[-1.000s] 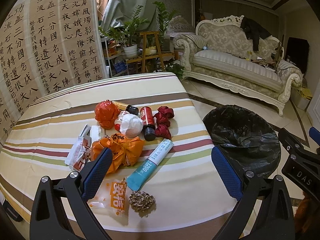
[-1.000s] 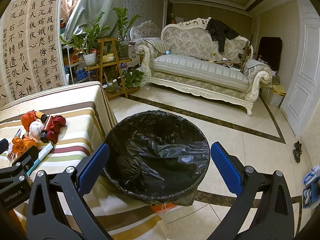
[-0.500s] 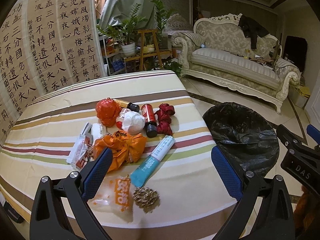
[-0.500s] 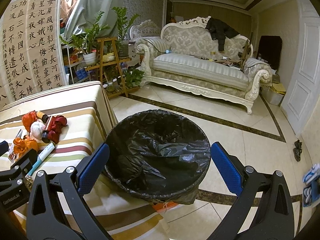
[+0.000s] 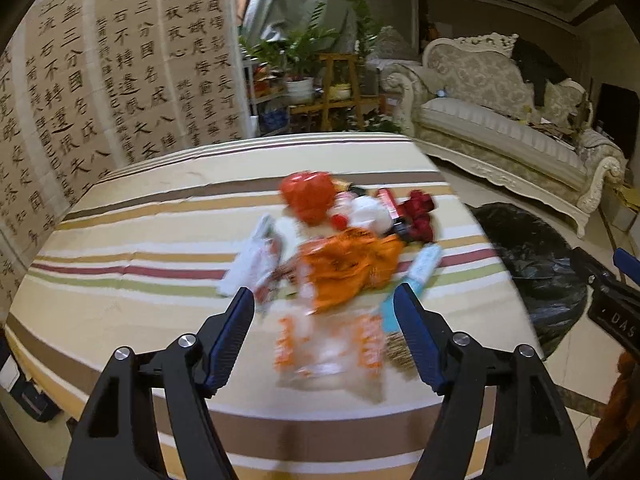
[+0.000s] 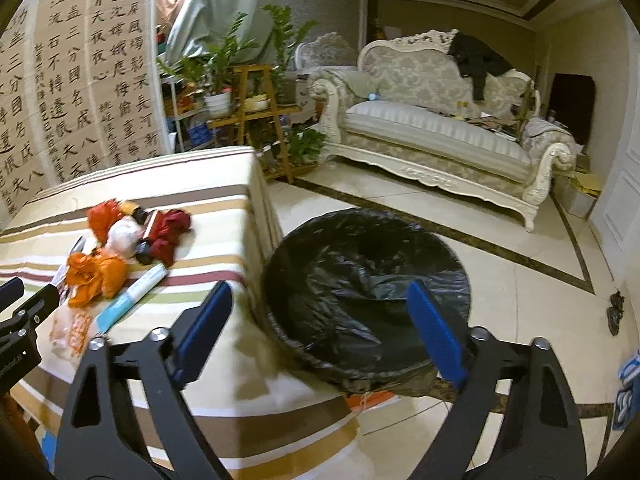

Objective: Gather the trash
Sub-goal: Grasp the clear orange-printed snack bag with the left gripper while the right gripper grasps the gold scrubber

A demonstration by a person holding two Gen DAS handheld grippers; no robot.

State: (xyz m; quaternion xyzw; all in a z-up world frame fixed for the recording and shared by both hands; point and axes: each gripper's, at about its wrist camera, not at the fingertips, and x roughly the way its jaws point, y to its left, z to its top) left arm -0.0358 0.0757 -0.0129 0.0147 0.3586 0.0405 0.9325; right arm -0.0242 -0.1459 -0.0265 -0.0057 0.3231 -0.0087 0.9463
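Both grippers' jaws have just been closing, nothing between them. Left gripper [image 5: 324, 334] nearer wrapper [image 5: 328, 346]; right gripper [image 6: 320, 330] empty over bin [image 6: 366, 280]. Risk: thin wrapper slips the pads.

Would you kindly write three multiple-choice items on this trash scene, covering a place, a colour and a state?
1. Where does the bin stand?
A on the sofa
B on the floor beside the table
C on the table

2. What colour is the bin's liner?
A black
B white
C green

3. What do the left tongs hold?
A the tube
B the red bottle
C nothing

Answers:
1 B, the bin stands on the tiles by the table.
2 A, its liner is black.
3 C, the left tongs are open above the clear wrapper, gripping nothing.
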